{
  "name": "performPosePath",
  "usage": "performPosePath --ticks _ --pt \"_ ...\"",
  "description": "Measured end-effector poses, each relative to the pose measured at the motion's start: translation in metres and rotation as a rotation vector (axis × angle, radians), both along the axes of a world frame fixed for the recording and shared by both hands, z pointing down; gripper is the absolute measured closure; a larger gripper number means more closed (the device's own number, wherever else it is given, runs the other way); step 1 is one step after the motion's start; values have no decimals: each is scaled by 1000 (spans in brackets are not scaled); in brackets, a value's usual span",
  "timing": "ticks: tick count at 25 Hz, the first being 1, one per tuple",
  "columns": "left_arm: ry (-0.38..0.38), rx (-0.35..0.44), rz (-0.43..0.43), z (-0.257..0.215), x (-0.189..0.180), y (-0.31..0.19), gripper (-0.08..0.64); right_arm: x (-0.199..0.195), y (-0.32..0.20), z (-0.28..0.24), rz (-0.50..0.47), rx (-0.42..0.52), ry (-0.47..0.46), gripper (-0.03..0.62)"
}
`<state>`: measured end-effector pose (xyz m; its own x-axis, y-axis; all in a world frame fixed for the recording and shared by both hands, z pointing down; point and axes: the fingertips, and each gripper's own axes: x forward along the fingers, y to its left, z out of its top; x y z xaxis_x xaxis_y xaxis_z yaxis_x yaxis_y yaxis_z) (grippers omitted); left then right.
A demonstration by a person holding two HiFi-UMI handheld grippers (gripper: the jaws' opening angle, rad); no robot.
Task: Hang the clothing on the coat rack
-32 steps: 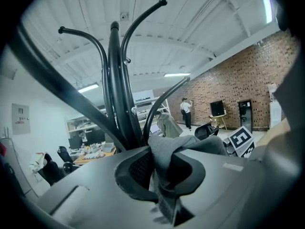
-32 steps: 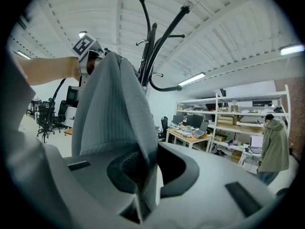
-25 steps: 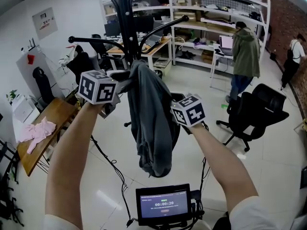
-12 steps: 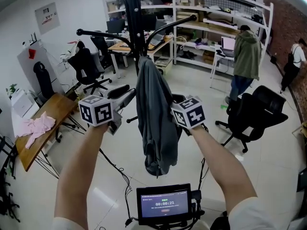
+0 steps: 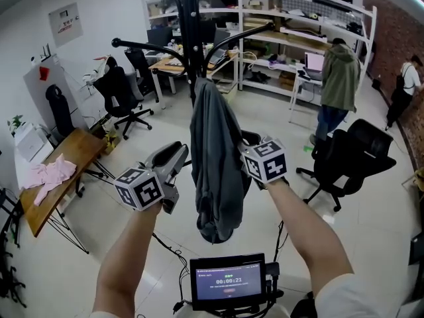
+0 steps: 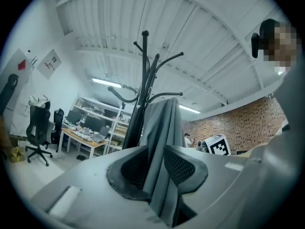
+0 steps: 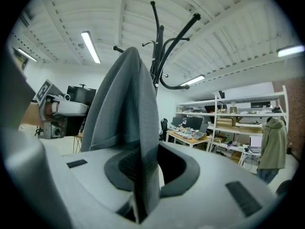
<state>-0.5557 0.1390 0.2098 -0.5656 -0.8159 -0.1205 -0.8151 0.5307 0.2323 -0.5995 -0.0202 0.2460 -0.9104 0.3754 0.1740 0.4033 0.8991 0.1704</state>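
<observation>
The right tool [image 7: 143, 175] is pinched on a fold of the grey clothing [image 5: 213, 158] at mid-frame. The left tool [image 5: 173, 159] is spread and empty just left of it, the cloth only showing through its gap. The clothing's top is draped over a hook of the coat rack [image 5: 193, 25] at upper middle and hangs straight down, so the hanging looks done; what seems left is for the right tool to let go.

coat rack pole [image 5: 191, 25] and hanging garment [image 5: 215, 158] straight ahead, open floor [image 5: 99, 244] left, office chair [image 5: 351, 154] right
</observation>
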Motion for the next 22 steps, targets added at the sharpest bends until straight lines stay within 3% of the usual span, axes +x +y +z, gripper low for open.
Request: performPosePath --ticks 6,7,9,22 --pt "-30 -40 34 10 20 -8 468 4 -2 -2 19 -5 -41 510" --pt "-35 -47 39 10 22 -9 468 5 -1 -3 18 -7 -49 487" --pt "-40 -54 48 10 26 -10 468 7 0 -5 10 -14 -63 369" --pt "-32 -54 61 15 28 -13 468 23 -14 5 14 -47 -66 367"
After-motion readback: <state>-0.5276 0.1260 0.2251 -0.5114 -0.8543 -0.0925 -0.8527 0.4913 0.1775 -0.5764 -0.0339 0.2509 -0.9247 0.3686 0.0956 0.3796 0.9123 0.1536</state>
